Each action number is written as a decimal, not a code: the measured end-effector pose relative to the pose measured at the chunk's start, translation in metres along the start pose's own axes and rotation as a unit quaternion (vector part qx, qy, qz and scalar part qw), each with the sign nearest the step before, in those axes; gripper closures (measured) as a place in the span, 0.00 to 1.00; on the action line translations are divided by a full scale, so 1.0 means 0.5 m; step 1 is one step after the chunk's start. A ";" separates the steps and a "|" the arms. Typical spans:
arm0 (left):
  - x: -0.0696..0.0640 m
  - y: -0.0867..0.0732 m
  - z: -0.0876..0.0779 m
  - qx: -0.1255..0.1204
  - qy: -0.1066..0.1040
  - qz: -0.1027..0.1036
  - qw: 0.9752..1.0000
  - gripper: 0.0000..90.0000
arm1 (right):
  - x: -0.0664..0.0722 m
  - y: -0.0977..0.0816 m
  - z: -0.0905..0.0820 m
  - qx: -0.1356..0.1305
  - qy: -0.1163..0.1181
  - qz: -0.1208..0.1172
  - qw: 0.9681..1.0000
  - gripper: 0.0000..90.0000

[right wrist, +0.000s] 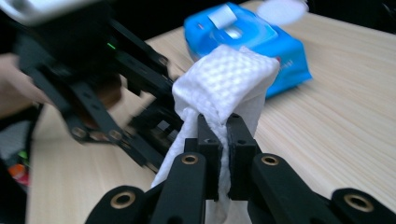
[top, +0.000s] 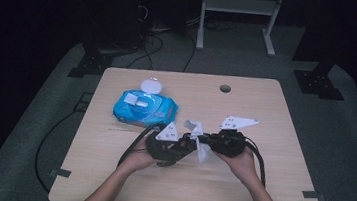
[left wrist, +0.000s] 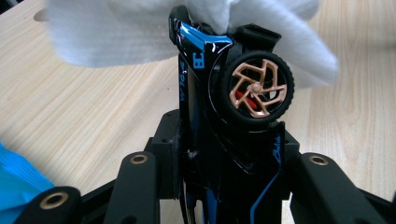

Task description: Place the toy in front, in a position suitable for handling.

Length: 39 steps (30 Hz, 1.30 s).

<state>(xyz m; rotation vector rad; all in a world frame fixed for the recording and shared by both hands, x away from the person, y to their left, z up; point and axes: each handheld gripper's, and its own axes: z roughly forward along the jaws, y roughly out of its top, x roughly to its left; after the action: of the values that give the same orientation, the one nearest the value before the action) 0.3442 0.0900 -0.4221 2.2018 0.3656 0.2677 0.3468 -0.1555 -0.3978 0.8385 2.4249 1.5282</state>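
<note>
White, woven-textured wipe [right wrist: 229,88] sits at the centre of the right gripper view, folded over and pinched between the jaws of the right gripper [right wrist: 223,154], which are pressed together on the cloth with a loose tail hanging below. In the high view the same wipe [top: 201,144] appears just below the middle of the frame, between the two hands. Across the upper part of the left gripper view it [left wrist: 116,35] lies draped against the top end of a black-and-blue toy car [left wrist: 219,121], which stands on end at the centre of that frame with one copper-spoked wheel [left wrist: 257,87] facing the camera. The left gripper [left wrist: 224,186] clamps the car's body between its jaws, which rise from the lower edge. In the high view the left gripper [top: 169,145] and right gripper [top: 225,140] meet nose to nose, each held by a hand entering from the bottom. A blue wipe packet [top: 144,108] with its white lid flipped open lies in the centre-left of the frame on the light wooden table [top: 257,189], apart from the grippers.
</note>
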 end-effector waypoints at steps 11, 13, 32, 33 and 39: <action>-0.009 0.004 -0.001 -0.019 0.001 0.000 1.000 0.63 | 0.041 0.038 0.004 -0.026 0.040 -0.019 0.999 0.96; -0.010 0.002 0.000 -0.016 0.002 -0.002 1.000 0.63 | 0.026 0.026 -0.001 -0.020 0.024 -0.013 0.999 0.96; -0.006 0.001 -0.002 -0.030 0.001 -0.009 1.000 0.63 | 0.033 0.023 -0.006 -0.013 -0.016 -0.029 0.999 0.96; -0.008 0.002 0.000 -0.032 -0.001 -0.009 0.999 0.63 | 0.040 0.029 -0.007 -0.020 -0.004 -0.031 0.999 0.96; -0.010 0.007 -0.007 -0.040 -0.002 -0.008 0.999 0.63 | 0.061 0.047 -0.001 -0.029 0.007 -0.048 0.998 0.96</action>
<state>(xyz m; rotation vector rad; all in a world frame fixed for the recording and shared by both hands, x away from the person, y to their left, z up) 0.3389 0.0887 -0.4177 2.1199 0.3648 0.2641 0.3301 -0.1319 -0.3722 0.6917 2.3807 1.5651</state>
